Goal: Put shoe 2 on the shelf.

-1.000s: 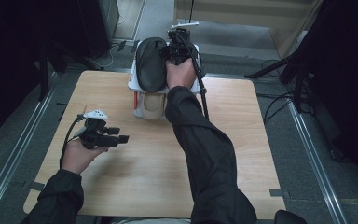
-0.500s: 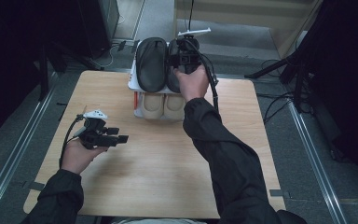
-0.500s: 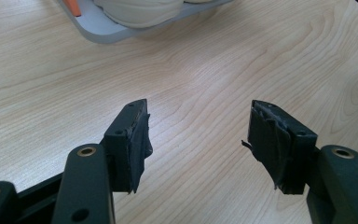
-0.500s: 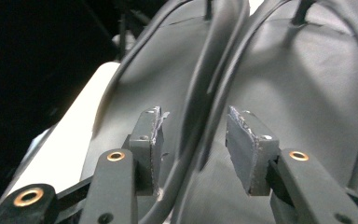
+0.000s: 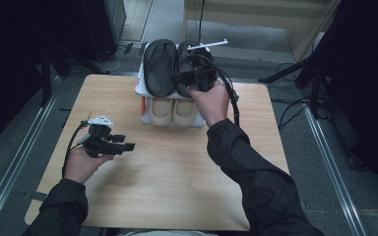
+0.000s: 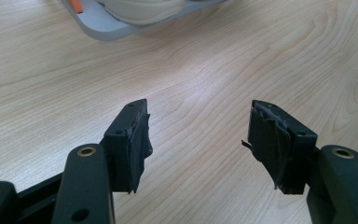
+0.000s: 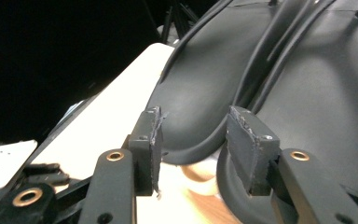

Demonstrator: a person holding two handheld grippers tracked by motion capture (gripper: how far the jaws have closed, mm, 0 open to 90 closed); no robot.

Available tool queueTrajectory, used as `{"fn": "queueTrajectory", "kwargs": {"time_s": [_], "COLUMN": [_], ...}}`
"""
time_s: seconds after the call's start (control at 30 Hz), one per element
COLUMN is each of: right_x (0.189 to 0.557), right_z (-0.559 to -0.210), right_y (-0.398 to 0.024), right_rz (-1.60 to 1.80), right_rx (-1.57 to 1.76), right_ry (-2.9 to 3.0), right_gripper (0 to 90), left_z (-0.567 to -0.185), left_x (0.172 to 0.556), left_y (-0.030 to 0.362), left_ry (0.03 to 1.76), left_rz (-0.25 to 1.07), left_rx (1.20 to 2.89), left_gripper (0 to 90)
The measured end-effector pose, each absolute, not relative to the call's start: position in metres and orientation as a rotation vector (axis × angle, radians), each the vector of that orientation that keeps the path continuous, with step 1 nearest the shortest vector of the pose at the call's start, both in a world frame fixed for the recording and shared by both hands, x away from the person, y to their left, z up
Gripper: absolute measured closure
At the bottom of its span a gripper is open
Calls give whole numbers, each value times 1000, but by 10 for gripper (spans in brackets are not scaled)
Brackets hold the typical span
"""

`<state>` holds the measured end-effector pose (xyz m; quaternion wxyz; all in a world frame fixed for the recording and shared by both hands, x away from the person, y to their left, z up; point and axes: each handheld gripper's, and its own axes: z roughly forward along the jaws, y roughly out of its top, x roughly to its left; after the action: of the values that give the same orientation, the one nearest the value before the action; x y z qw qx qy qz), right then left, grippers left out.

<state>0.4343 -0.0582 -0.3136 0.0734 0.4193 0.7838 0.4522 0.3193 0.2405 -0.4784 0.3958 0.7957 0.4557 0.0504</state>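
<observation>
The right tool (image 5: pixel 197 76), jaws wide and having just narrowed a little with nothing gripped, hovers at the black shoes (image 5: pixel 160 66) on the rack (image 5: pixel 140 91) at the tabletop's (image 5: pixel 177 167) 12 o'clock. The step looks like reaching for a shoe; next, straddle its edge and close. The left tool (image 5: pixel 123 142) rests wide open at 9 o'clock.
</observation>
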Motion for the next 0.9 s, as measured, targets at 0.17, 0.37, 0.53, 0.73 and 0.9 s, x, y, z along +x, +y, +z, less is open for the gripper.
{"fn": "queueTrajectory", "kwargs": {"time_s": [0.17, 0.37, 0.53, 0.73, 0.9], "right_x": [417, 397, 384, 368, 358], "right_z": [-313, -323, -337, -356, -373], "right_y": [-62, -66, -72, -78, -82], "right_rz": [1409, 1420, 1435, 1457, 1468], "right_rx": [1208, 1144, 1133, 1083, 1064], "right_ry": [2375, 2415, 2446, 2469, 2501], "right_gripper": [557, 584, 565, 555, 538], "left_z": [-478, -479, -479, -479, -480], "left_x": [319, 319, 319, 319, 318], "left_y": [240, 240, 240, 240, 240], "left_ry": [1156, 1149, 1151, 1155, 1154], "left_rz": [128, 129, 126, 124, 126], "left_rx": [2018, 2023, 2023, 2024, 2023], "left_gripper": [390, 390, 388, 387, 386]}}
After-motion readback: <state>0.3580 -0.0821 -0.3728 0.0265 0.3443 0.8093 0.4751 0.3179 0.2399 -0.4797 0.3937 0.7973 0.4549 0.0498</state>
